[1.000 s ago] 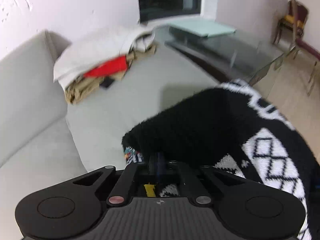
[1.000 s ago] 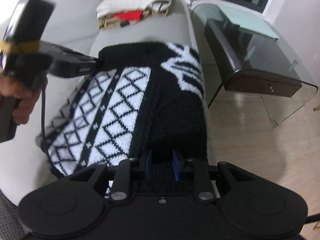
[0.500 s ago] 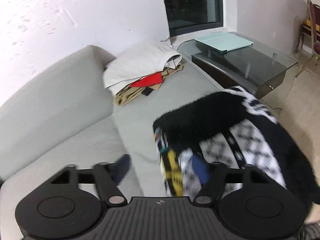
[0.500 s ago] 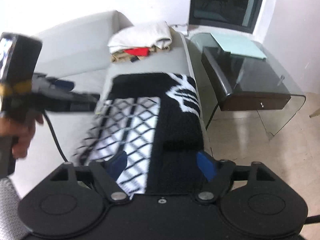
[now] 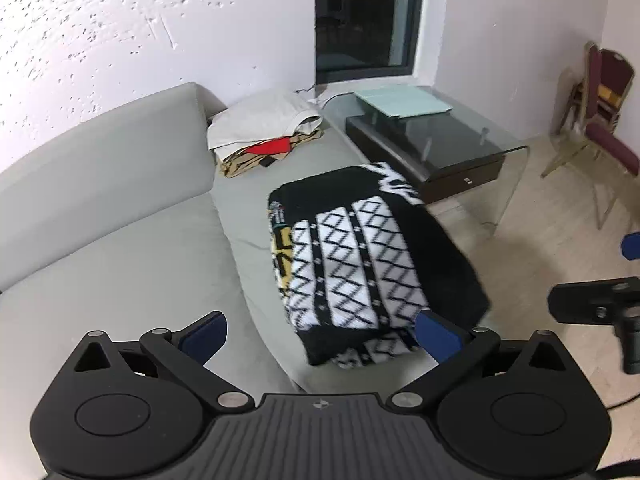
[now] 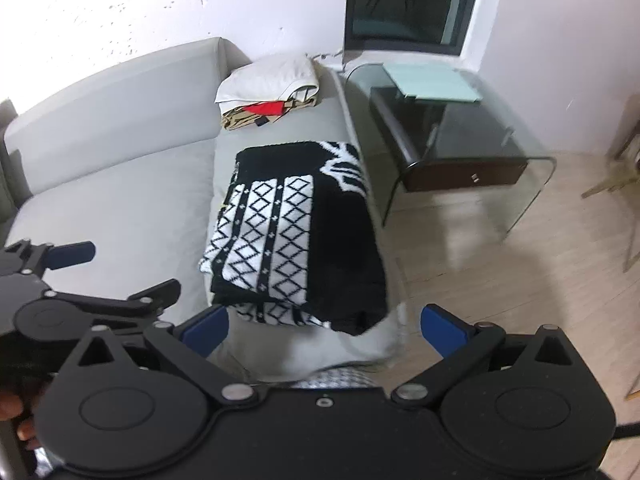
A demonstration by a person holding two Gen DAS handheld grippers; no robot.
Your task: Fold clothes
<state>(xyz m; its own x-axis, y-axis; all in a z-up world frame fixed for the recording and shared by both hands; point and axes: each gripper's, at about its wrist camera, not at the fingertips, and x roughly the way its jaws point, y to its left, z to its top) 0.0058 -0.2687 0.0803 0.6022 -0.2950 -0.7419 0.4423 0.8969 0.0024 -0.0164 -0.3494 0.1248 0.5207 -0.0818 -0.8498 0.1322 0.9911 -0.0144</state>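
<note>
A black and white patterned sweater lies folded flat on the grey sofa seat, near the seat's front edge; it also shows in the right wrist view. My left gripper is open and empty, raised above and behind the sweater's near end. My right gripper is open and empty, also above the sweater's near edge. The left gripper shows at the left of the right wrist view, and part of the right gripper shows at the right edge of the left wrist view.
A pile of folded clothes, white on top with red and tan below, sits at the sofa's far end. A glass side table stands right of the sofa. A chair stands at the far right on the wooden floor.
Both grippers let go of the sweater, opened wide and pulled back and up. The sweater now lies folded on the sofa.
</note>
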